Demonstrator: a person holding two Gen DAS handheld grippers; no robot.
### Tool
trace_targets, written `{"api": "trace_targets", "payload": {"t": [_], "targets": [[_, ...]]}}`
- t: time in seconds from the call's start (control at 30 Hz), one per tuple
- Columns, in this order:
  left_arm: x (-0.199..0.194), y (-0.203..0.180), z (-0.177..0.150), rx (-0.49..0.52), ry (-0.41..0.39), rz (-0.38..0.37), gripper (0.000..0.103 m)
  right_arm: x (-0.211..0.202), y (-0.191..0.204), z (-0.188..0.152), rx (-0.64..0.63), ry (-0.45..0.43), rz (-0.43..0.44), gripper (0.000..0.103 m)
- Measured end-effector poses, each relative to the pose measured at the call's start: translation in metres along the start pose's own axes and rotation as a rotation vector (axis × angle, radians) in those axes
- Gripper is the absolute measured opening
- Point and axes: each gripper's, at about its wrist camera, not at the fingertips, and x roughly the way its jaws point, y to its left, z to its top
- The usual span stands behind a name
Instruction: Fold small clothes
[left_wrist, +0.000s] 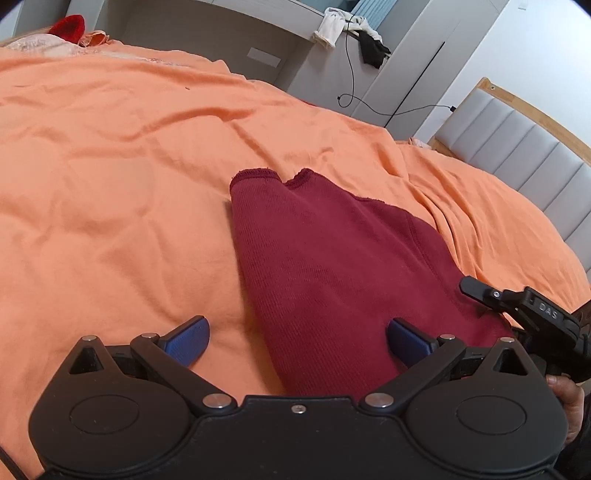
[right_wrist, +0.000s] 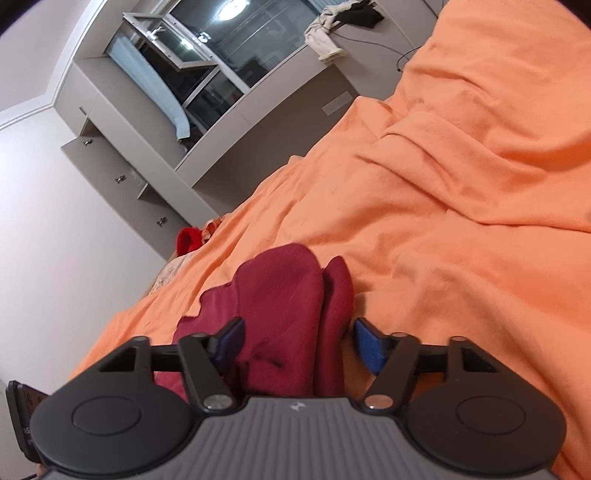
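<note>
1. Left wrist view: one maroon garment (left_wrist: 332, 266) lies on the orange bedsheet (left_wrist: 110, 166), its ribbed hem pointing away from the camera. The left gripper (left_wrist: 297, 341) has its jaws wide apart, with the near end of the cloth lying between the blue pads (left_wrist: 188, 341) and gripped by neither. The right gripper (left_wrist: 517, 306) shows at the right edge, at the garment's side; from here I cannot tell its jaw state.

2. Right wrist view: the same maroon garment (right_wrist: 280, 302) appears bunched, in two rounded lobes, directly ahead of the right gripper (right_wrist: 295, 343). Its jaws stand apart too, straddling the fabric without pinching it.

3. Step in hand, as I judge it: both tools are placed at the near edge, about to take hold for a fold (nothing is clamped yet). The next move calls for closing each gripper on a single layer at a corner, then lifting evenly so the cloth does not drag or twist.

4. Count: one maroon garment being worked, two grippers, one bright red item (left_wrist: 68, 27) at the bed's far end, one pale cloth (left_wrist: 332, 29) and one dark cloth (left_wrist: 373, 48) on the grey cabinet (left_wrist: 280, 55).
</note>
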Motion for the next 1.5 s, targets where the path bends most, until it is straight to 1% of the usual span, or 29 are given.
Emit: {"api": "trace_targets", "payload": {"t": [0.03,0.07,0.17,0.23,0.4,0.8,0.87,0.97,1.03,1.1,1.17,1.23,1.27,1.33,1.4,1.43,1.5], "targets": [[0.0,-0.001,-0.001,0.006,0.0,0.002,0.102,0.0,0.003,0.0,-0.021,-0.003,-0.017,0.045],[0.0,-0.001,-0.001,0.011,-0.001,0.005,0.102,0.001,0.007,-0.001,-0.052,-0.006,-0.031,0.041],[0.0,-0.002,-0.003,0.016,-0.001,0.007,0.102,0.0,0.019,-0.004,-0.142,-0.01,-0.053,0.039],[0.0,-0.002,-0.003,0.017,-0.004,0.007,0.102,-0.001,0.021,-0.005,-0.159,-0.008,-0.052,0.039],[0.001,-0.004,-0.005,0.026,-0.015,0.014,0.103,-0.002,0.018,-0.004,-0.147,-0.002,-0.047,0.038],[0.001,-0.003,-0.004,0.025,-0.011,0.012,0.102,-0.002,0.019,-0.005,-0.159,-0.008,-0.051,0.039],[0.001,-0.003,-0.003,0.018,-0.014,0.005,0.1,-0.002,0.019,-0.005,-0.159,-0.007,-0.052,0.039],[0.001,-0.006,-0.004,0.019,-0.015,-0.019,0.089,-0.001,0.019,-0.005,-0.162,-0.009,-0.052,0.039],[0.0,-0.009,-0.004,0.021,-0.013,-0.041,0.076,-0.001,0.018,-0.006,-0.161,-0.01,-0.053,0.039],[0.0,-0.011,-0.003,0.014,-0.011,-0.055,0.069,0.0,0.018,-0.007,-0.165,-0.014,-0.054,0.039],[0.001,-0.015,-0.001,0.007,-0.009,-0.041,0.06,0.0,0.019,-0.009,-0.173,-0.021,-0.055,0.039],[0.001,-0.021,0.001,0.015,-0.014,-0.012,0.045,-0.001,0.019,-0.01,-0.179,-0.027,-0.054,0.039],[0.001,-0.025,0.003,0.032,-0.015,0.004,0.042,-0.001,0.018,-0.011,-0.178,-0.032,-0.053,0.039],[-0.001,-0.033,0.005,0.072,-0.017,0.033,0.033,-0.001,0.017,-0.013,-0.17,-0.035,-0.051,0.038],[-0.003,-0.041,0.004,0.109,-0.032,0.056,0.029,-0.002,0.017,-0.013,-0.157,-0.032,-0.06,0.035],[-0.006,-0.042,0.003,0.127,-0.042,0.06,0.027,-0.002,0.019,-0.013,-0.161,-0.033,-0.066,0.032],[-0.012,-0.045,0.003,0.157,-0.065,0.069,0.025,-0.005,0.025,-0.015,-0.197,-0.049,-0.079,0.026]]}}
